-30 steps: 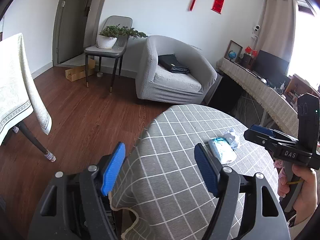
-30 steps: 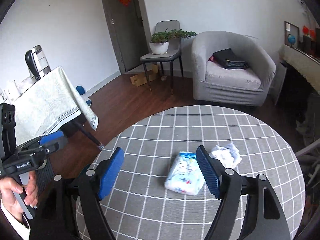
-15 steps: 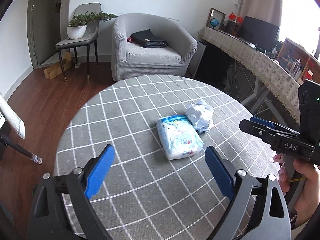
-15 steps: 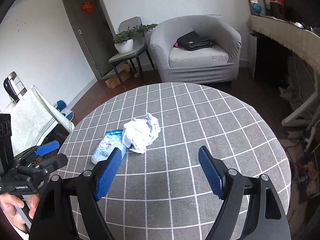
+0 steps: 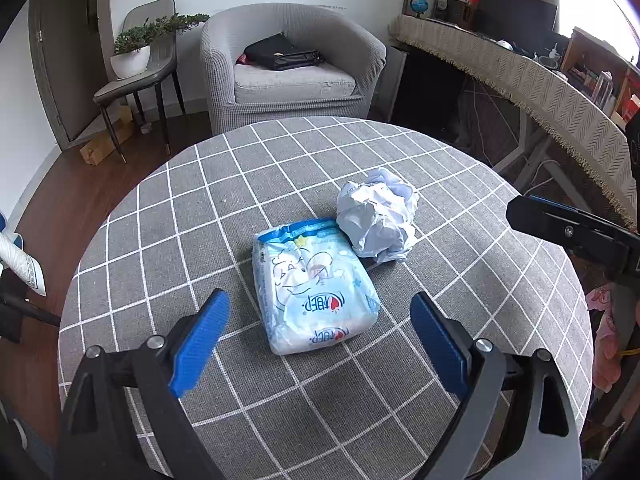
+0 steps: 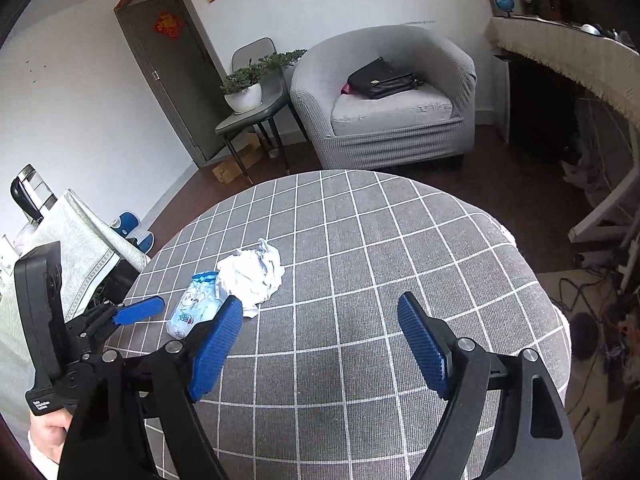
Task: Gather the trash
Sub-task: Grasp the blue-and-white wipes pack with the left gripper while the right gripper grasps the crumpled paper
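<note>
Both our claws are wide and empty. Low in the frame, our left claw [image 5: 316, 336] frames the tissue pack [image 5: 314, 288], which touches the crumpled paper [image 5: 378, 216] at centre; closing carelessly could knock the paper across the surface [image 5: 200, 200].

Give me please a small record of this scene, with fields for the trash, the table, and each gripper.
trash: crumpled white paper, touching the tissue pack
table: round table with grey checked cloth
left gripper: open, empty, fingers either side of the tissue pack, apart from it
right gripper: open, empty, over bare cloth to the right of the trash
background: grey armchair with a black bag
</note>
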Tool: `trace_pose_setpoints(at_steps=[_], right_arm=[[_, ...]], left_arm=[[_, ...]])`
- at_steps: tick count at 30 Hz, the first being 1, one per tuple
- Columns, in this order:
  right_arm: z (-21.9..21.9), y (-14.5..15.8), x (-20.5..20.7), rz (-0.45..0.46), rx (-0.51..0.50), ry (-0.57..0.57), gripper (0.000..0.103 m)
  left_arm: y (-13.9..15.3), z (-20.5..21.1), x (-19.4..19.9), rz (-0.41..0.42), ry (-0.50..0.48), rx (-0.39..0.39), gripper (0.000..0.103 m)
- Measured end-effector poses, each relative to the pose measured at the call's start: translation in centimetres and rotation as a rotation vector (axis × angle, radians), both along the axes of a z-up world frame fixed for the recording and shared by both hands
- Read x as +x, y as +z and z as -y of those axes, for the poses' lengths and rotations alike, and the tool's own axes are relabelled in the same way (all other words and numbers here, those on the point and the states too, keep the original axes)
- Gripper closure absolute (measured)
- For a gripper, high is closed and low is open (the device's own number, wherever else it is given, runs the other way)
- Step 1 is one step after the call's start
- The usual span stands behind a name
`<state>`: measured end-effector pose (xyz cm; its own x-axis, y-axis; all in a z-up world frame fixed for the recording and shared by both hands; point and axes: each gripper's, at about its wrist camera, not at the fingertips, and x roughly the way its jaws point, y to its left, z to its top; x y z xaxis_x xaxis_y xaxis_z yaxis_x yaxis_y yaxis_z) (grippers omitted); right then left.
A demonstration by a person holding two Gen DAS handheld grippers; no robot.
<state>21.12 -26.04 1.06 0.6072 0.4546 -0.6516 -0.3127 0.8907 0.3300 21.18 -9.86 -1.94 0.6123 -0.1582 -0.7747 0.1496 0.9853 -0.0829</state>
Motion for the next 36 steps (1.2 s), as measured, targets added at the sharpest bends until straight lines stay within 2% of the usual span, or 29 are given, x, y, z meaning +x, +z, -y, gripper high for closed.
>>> trace_pose_setpoints(at_steps=[1,3,4,7,12,19,28,29,31,32,36], right_arm=[[-0.3,0.0,0.1,-0.001,-0.004,0.008,0.022],[-0.9,0.0,0.5,0.0,-0.013,0.022,0.022],[-1.3,0.0,0.7,-0.002,-0.017,0.03,0.022],[-2.1,-0.2,1.3,-0.007,-0.023,0.045,0.022],[-3.9,-0.8,2.2,-0.027,-0.036,0.065,0.02],[-6.7,-1.6,2.5,-0.039,-0.092,0.09,0.02],[-9.0,-1.7,3.3,-0.034,-0.162,0.083,0.02],[-9.2,-1.7,3.4,-0.035,-0.166,0.08,0.022],[-9.6,-1.9,3.7,-0.041,-0.17,0.087,0.031],[-9.9,-2.0,3.8,-0.045,-0.166,0.093,0.039],[-10.8,-1.9,3.1,-0.023,-0.21,0.1,0.045]], left_arm=[[-0.1,0.0,0.2,-0.005,-0.004,0.0,0.011],[-0.5,-0.2,0.8,-0.03,-0.013,0.004,0.023],[-0.8,-0.3,1.0,-0.05,-0.013,0.013,0.035],[-0.9,-0.4,1.2,-0.04,-0.034,0.041,0.039],[-0.9,-1.5,1.0,-0.021,-0.06,-0.012,0.043],[0.7,-5.1,0.2,0.02,0.03,-0.093,0.043],[2.0,-8.8,-1.0,0.082,0.059,-0.09,0.043],[2.0,-9.2,-1.2,0.085,0.061,-0.091,0.043],[2.0,-9.9,-1.6,0.093,0.06,-0.091,0.043],[2.0,-10.2,-2.0,0.098,0.061,-0.089,0.043],[1.9,-11.5,-3.5,0.105,0.069,-0.065,0.043]])
